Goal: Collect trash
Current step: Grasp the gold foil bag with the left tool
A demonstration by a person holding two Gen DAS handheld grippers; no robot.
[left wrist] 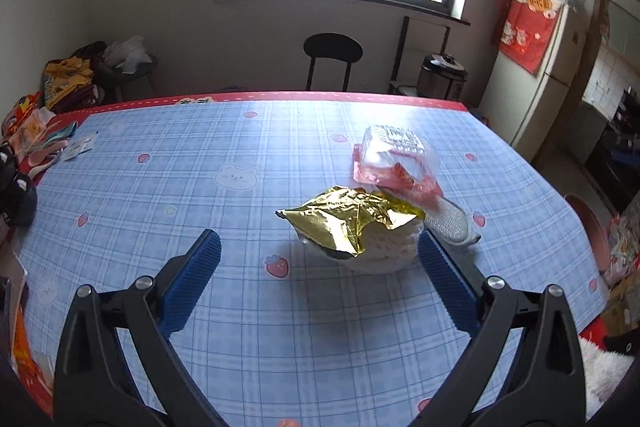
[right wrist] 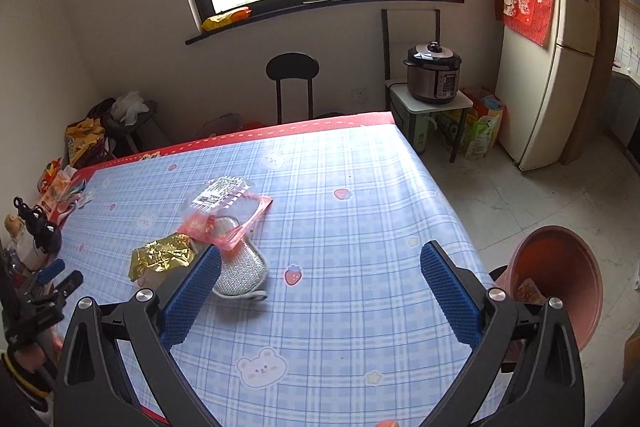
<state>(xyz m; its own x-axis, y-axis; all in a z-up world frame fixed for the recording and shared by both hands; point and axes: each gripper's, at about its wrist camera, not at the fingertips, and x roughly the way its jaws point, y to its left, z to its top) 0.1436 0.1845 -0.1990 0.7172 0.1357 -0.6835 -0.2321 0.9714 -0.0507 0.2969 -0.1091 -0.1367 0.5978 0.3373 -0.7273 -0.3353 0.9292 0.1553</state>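
A crumpled gold foil wrapper [left wrist: 352, 221] lies on a white ribbed cup on the blue checked tablecloth [left wrist: 160, 187]. Behind it rests a clear plastic wrapper with red edges [left wrist: 394, 159], partly over a silvery scrub pad [left wrist: 454, 223]. My left gripper [left wrist: 320, 247] is open just in front of the gold wrapper, its right finger beside the cup. In the right wrist view the gold wrapper [right wrist: 160, 255], clear wrapper [right wrist: 228, 211] and scrub pad [right wrist: 240, 271] lie to the left. My right gripper [right wrist: 320, 259] is open over the bare cloth [right wrist: 360, 187]. The left gripper [right wrist: 56, 279] shows at the left edge.
A pink bin [right wrist: 560, 283] with some trash inside stands on the floor off the table's right edge. Packets and clutter [left wrist: 32, 143] crowd the table's left end. A black chair [left wrist: 332, 59] stands behind the table. A rice cooker [right wrist: 434, 73] and fridge [right wrist: 552, 59] are at the right.
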